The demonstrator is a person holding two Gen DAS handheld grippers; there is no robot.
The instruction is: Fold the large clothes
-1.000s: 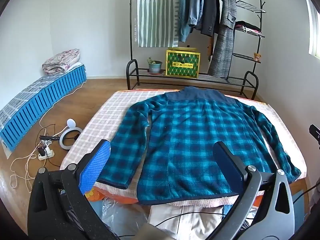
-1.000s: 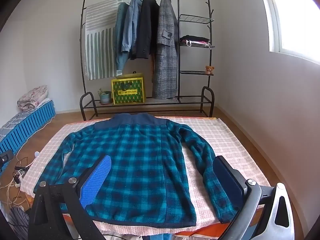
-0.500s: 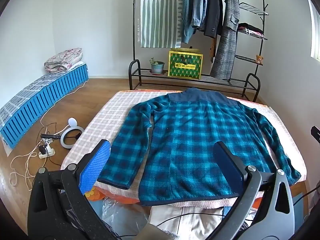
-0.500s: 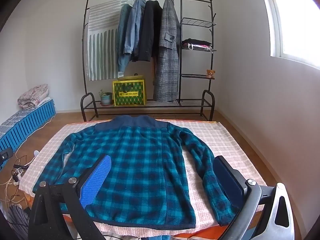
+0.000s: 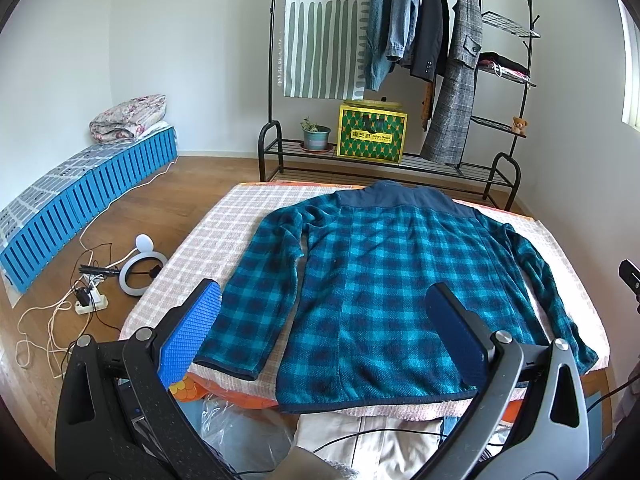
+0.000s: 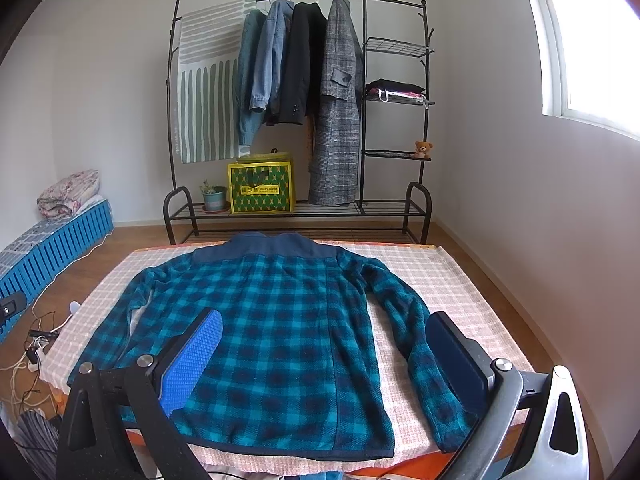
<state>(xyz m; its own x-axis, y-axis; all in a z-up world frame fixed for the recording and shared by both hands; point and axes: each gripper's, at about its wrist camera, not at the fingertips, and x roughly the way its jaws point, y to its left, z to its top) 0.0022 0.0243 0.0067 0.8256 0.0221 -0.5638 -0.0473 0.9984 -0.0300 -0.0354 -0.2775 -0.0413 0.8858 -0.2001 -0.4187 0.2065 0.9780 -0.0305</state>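
Observation:
A teal and navy plaid fleece jacket (image 5: pixel 384 276) (image 6: pixel 280 332) lies flat, back up, on a table under a pink checked cloth (image 5: pixel 224 224) (image 6: pixel 452 280). Its navy collar points away from me and both sleeves run down along its sides. My left gripper (image 5: pixel 324 320) hovers open above the near hem, toward the jacket's left half, holding nothing. Over the near right part of the jacket my right gripper (image 6: pixel 326 344) is also open and empty, its right finger above the right sleeve (image 6: pixel 416 344).
A black clothes rack (image 5: pixel 400 60) (image 6: pixel 304 92) with hanging coats, a green-yellow box and a potted plant stands behind the table. Blue crates (image 5: pixel 84 196) with a folded quilt line the left wall. A ring light and cables (image 5: pixel 100 284) lie on the floor left.
Both wrist views have tilted or risen slightly, so the jacket and rack sit lower in frame. The jacket has not moved and both grippers stay open.

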